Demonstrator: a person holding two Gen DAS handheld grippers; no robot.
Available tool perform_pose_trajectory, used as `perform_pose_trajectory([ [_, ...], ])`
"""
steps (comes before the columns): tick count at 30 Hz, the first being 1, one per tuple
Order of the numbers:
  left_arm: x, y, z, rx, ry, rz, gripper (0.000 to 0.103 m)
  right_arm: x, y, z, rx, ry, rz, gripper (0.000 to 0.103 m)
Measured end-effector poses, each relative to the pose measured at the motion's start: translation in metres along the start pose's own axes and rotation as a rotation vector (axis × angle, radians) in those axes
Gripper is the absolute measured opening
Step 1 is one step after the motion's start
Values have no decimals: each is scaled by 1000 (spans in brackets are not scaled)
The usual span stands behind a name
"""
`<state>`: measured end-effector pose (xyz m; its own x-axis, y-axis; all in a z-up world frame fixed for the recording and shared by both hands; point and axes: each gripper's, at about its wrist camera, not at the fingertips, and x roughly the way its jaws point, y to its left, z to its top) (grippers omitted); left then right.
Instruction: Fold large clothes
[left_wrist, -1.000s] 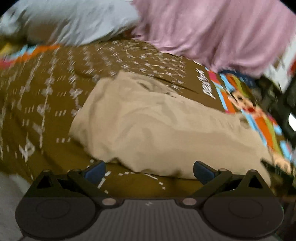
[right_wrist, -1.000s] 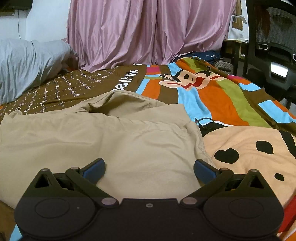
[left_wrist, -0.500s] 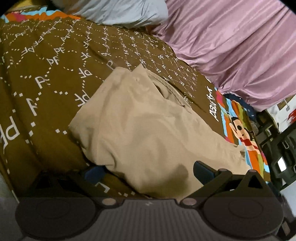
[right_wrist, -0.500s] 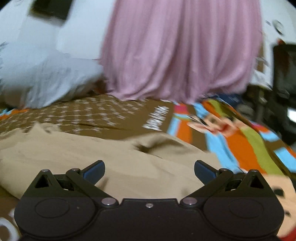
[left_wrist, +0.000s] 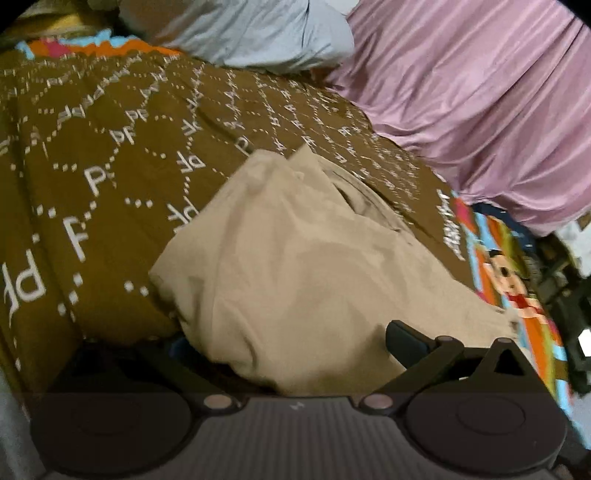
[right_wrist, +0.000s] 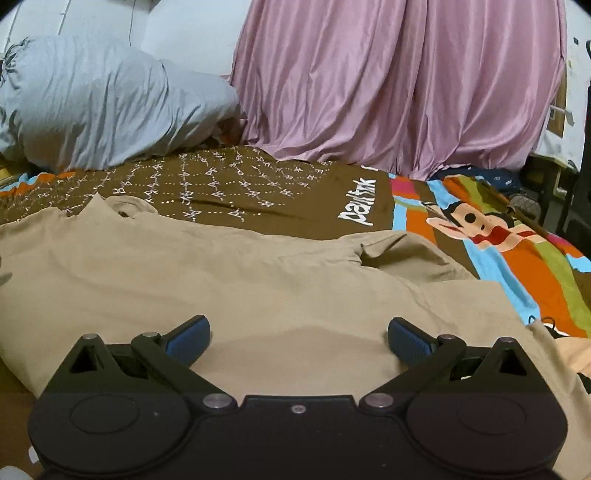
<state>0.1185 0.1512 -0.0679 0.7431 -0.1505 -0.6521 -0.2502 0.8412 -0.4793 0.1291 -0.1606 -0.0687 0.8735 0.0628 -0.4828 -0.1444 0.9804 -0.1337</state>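
While the tan garment lies spread across the near part of the bed, it rests on a brown bedspread printed with white dotted lines and letters. Farther along, the cover turns to bright stripes with a cartoon monkey face. A grey pillow sits at the head of the bed on the left side, and a pink curtain hangs behind the bed, its hem bunched against the far edge of the bedspread.

From the left wrist view, the left gripper is low at the garment's near edge; cloth bulges up between its spread jaws and hides most of the left finger, while the right finger lies against the fabric. The jaws are released, gripping nothing. The garment's left edge is folded and rumpled, with bare brown bedspread beyond it.

From the right wrist view, the right gripper hovers over the garment's broad middle, jaws wide apart and empty. A crumpled fold, perhaps a sleeve, rises toward the right. A thin dark cord lies just beside the garment's right edge, and dark furniture stands past the bed's right side.
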Motion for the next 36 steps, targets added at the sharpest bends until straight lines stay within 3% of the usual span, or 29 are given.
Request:
perform_pose_trajectory([
  [3,3,-6,-2,25,-38,45,99,0,0,-1,6,-2,3,102],
  [6,-5,-7,-2,31,-77,75,75,0,0,-1,4,-6,-2,102],
  [8,-10,-8,-1,35,-102,123,45,-2,0,-1,4,-13,-8,102],
  [10,-15,-14,1,51,-123,162,35,-3,-1,-3,5,-20,-10,102],
  [14,-31,-35,9,128,-187,167,11,-2,-2,-4,10,-22,-7,102],
  [17,-48,-62,16,210,-230,111,4,-2,-2,-4,14,-21,-7,102],
  [21,-72,-116,23,376,-288,-5,3,-1,-2,-5,20,-17,-3,102],
  [25,-81,-179,20,534,-255,-91,2,2,-6,-2,52,0,18,102],
  [27,-81,-210,16,617,-234,-114,2,0,-18,0,107,1,79,102],
  [30,-73,-249,10,677,-180,-149,2,-13,-59,11,307,11,190,98],
  [32,-65,-272,4,707,-142,-153,2,-25,-101,20,522,48,257,92],
  [34,-53,-292,-2,739,-109,-140,2,-31,-146,21,761,105,409,91],
  [36,-44,-308,-12,768,-73,-131,2,-37,-182,15,923,118,572,90],
])
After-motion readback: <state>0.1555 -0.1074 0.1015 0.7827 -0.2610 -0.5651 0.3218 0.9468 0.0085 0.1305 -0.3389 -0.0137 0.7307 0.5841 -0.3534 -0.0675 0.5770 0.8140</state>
